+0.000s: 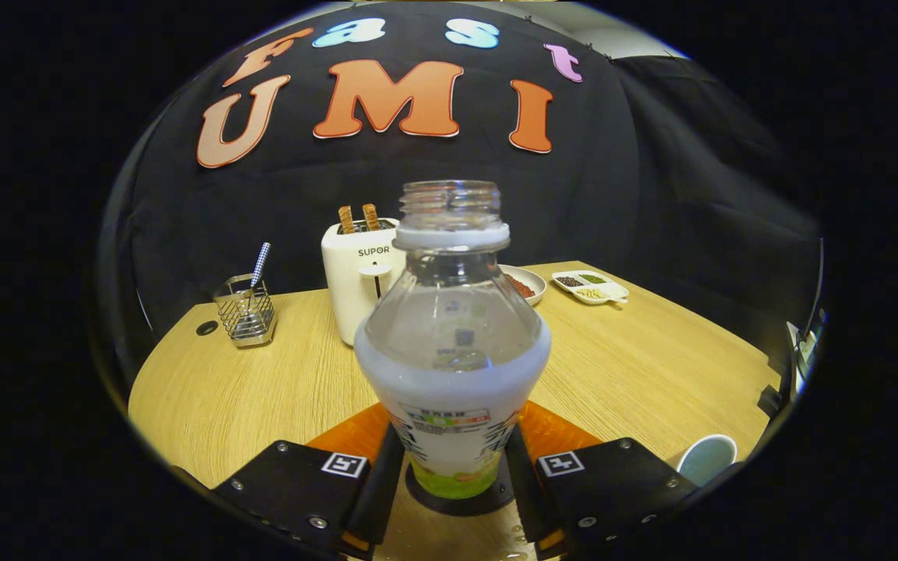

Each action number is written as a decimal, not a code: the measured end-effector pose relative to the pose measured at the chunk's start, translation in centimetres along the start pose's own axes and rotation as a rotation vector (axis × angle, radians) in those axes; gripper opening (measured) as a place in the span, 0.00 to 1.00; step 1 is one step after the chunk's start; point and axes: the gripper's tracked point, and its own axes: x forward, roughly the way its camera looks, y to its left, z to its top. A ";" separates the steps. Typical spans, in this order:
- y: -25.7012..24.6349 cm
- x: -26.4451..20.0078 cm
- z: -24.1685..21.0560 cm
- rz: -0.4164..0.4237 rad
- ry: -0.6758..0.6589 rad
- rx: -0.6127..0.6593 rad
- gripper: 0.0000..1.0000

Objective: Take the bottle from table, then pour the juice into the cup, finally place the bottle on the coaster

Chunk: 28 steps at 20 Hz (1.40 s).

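Note:
A clear, uncapped plastic bottle (453, 343) stands upright between my fingers, its lower half full of white juice and wrapped in a label with a green band. My gripper (455, 444) is shut on its lower body, one finger pressed on each side. Under the bottle's base lies a dark round coaster (461, 499) on the wooden table (246, 389); I cannot tell whether the base touches it. A pale cup (706, 458) stands on the table to the right of my right finger, only its rim and inside showing.
Beyond the bottle are a white toaster (355, 284) with two bread slices, a plate (527, 284) and a divided dish of seeds (591, 287). A wire holder (246, 315) with a spoon stands far left, by a hole (206, 328) in the tabletop.

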 end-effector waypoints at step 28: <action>8.4 -31.6 17.5 0.336 -0.335 0.050 0.96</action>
